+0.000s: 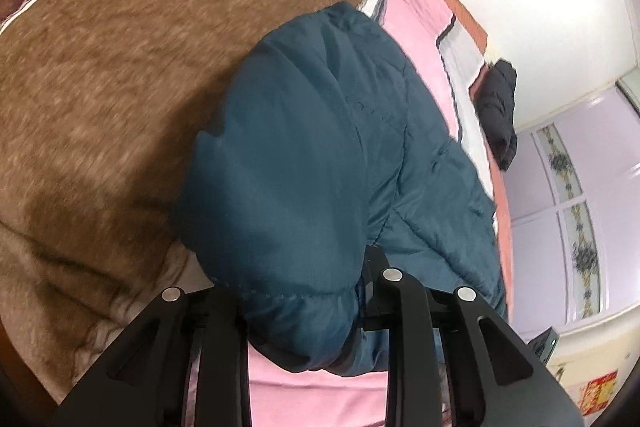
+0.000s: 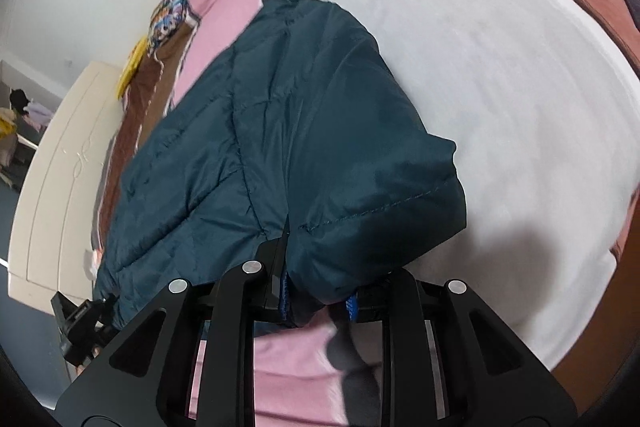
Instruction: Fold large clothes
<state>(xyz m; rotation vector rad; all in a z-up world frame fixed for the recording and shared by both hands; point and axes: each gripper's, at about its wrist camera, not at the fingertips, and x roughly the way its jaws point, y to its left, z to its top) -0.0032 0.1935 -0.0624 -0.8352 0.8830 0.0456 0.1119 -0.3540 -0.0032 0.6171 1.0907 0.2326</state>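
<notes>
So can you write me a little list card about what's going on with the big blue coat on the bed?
coat: teal puffy jacket, lying on the bed, near edge lifted
left gripper: shut on the jacket's hem
right gripper: shut on the jacket's hem
under the coat: pink sheet
beside it: brown fuzzy blanket on one side, white blanket on the other
farther off: a black garment at the bed's edge
</notes>
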